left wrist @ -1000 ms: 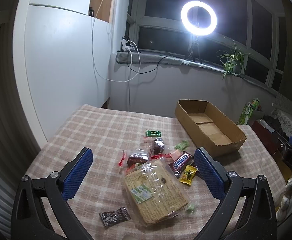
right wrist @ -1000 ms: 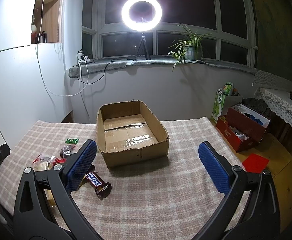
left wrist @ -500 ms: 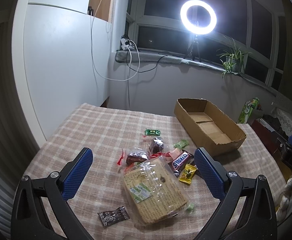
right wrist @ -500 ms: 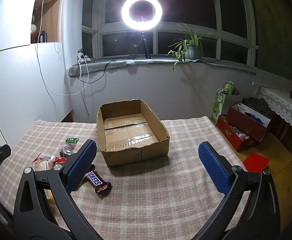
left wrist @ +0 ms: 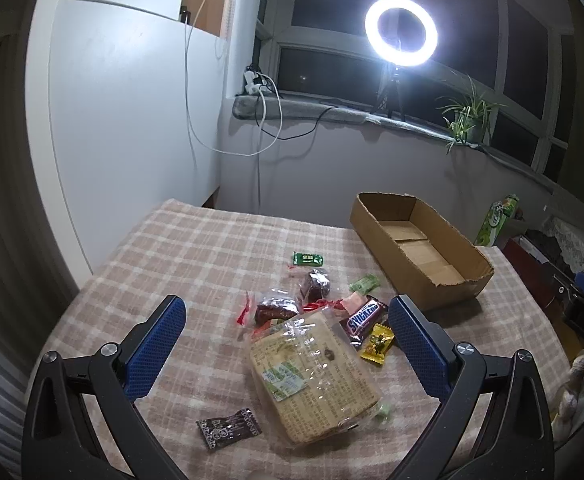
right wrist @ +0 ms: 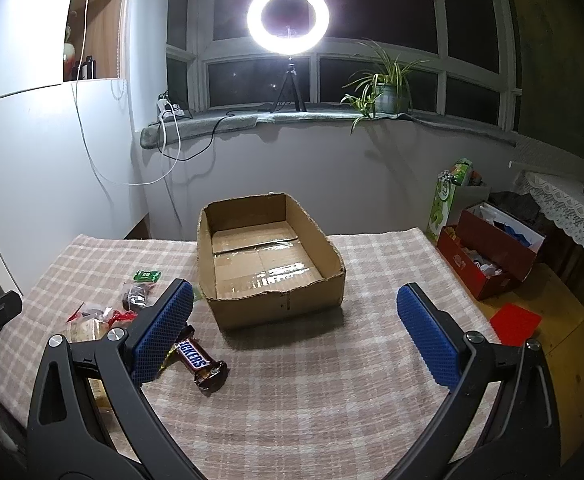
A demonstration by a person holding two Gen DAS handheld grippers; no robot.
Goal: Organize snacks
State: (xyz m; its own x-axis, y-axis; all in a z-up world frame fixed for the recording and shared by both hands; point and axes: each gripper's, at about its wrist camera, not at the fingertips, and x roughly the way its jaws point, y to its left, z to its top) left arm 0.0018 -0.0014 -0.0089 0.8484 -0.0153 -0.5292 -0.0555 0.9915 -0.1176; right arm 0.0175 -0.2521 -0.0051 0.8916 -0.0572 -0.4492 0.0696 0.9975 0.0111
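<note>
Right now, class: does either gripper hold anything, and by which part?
Nothing is held. The left gripper and right gripper are both open, fingers apart above the table.

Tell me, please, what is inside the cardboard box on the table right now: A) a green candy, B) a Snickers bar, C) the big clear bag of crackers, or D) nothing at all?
D: the cardboard box shows only its bare taped bottom, while the Snickers bar, the bag of crackers and the green candy all lie on the table outside it.
</note>
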